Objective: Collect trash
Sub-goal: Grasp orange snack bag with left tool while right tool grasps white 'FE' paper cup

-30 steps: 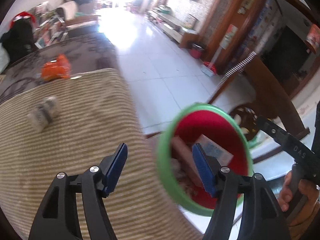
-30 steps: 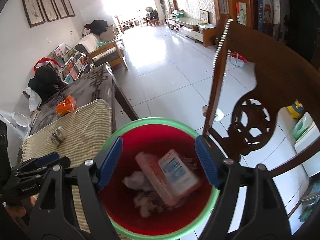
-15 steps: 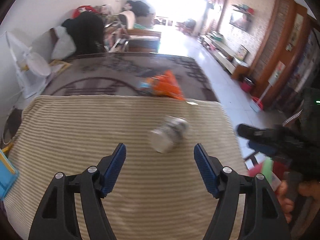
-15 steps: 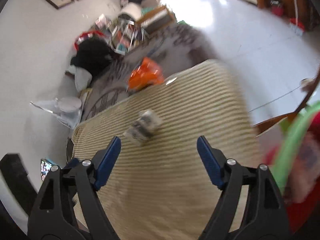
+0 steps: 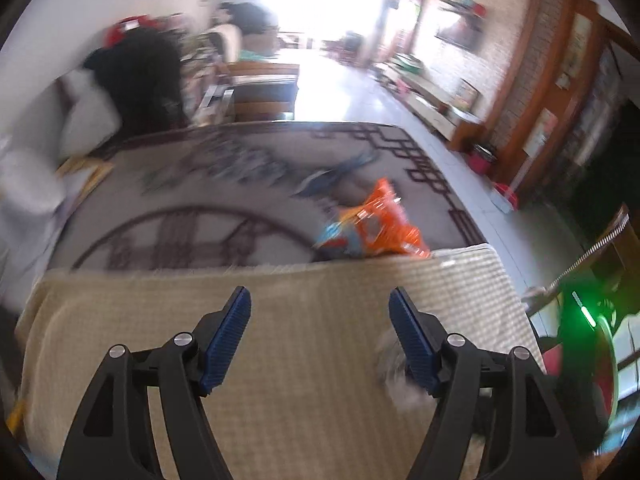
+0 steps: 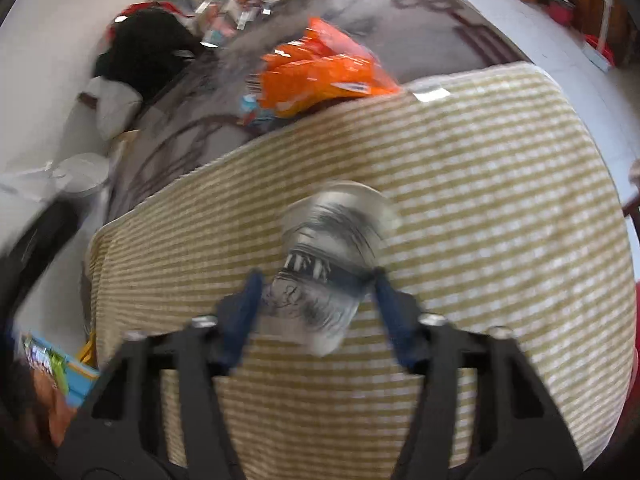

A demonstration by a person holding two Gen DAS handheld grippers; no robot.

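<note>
The worktop (image 6: pixel 520 240) carries a striped yellow-and-white cloth (image 6: pixel 480 184). On it lies a crumpled clear plastic cup (image 6: pixel 332 256), long axis running away from the right gripper (image 6: pixel 316 292), wide rim farthest. That gripper tilts steeply down; its closing jaws flank the cup, contact blurred. An orange snack bag (image 6: pixel 320 72) lies beyond. The left gripper (image 5: pixel 320 328) is spread, empty.

Each hand-held gripper, left (image 5: pixel 320 334) and right (image 6: pixel 316 304), has glossy black triangular-cutout arms, silver screw heads at the joints, and ribbed blue pads (image 5: pixel 226 338) on its fingers.
</note>
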